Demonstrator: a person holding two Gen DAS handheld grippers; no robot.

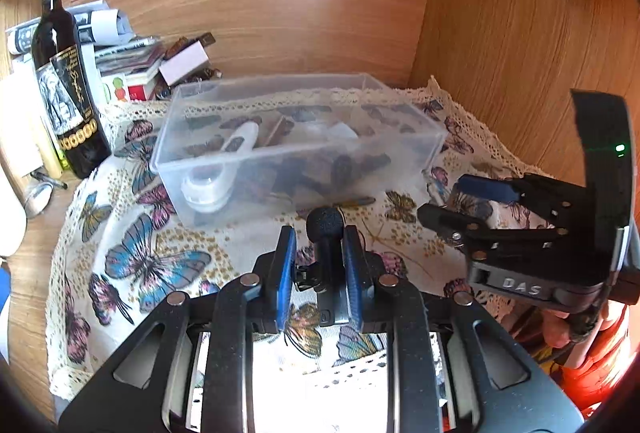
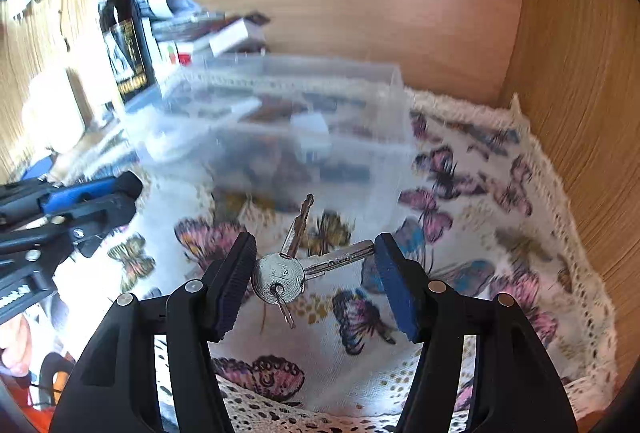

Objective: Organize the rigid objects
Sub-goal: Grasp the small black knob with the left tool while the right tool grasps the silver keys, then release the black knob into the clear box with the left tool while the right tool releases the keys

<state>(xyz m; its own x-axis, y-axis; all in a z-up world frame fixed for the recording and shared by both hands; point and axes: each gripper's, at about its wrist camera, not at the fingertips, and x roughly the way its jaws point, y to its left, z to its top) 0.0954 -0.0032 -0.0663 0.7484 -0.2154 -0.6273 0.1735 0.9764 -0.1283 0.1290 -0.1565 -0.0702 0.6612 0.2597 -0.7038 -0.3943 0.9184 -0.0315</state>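
Observation:
My left gripper (image 1: 320, 253) is shut on a small black clip-on microphone (image 1: 327, 245) with a foam tip, held above the butterfly cloth in front of a clear plastic box (image 1: 296, 149). The box holds a white opener-like tool (image 1: 220, 169) and several dark items. My right gripper (image 2: 316, 265) has its jaws wide apart around a bunch of silver keys (image 2: 288, 269); the left pad touches the round key head and the right pad touches a key tip. The box (image 2: 280, 129) is blurred beyond. The right gripper also shows in the left wrist view (image 1: 460, 205).
A wine bottle (image 1: 64, 89) and a pile of papers and small boxes (image 1: 132, 49) stand at the back left. Wooden walls close the back and right (image 1: 500, 53). A lace-edged butterfly cloth (image 1: 152, 261) covers the desk.

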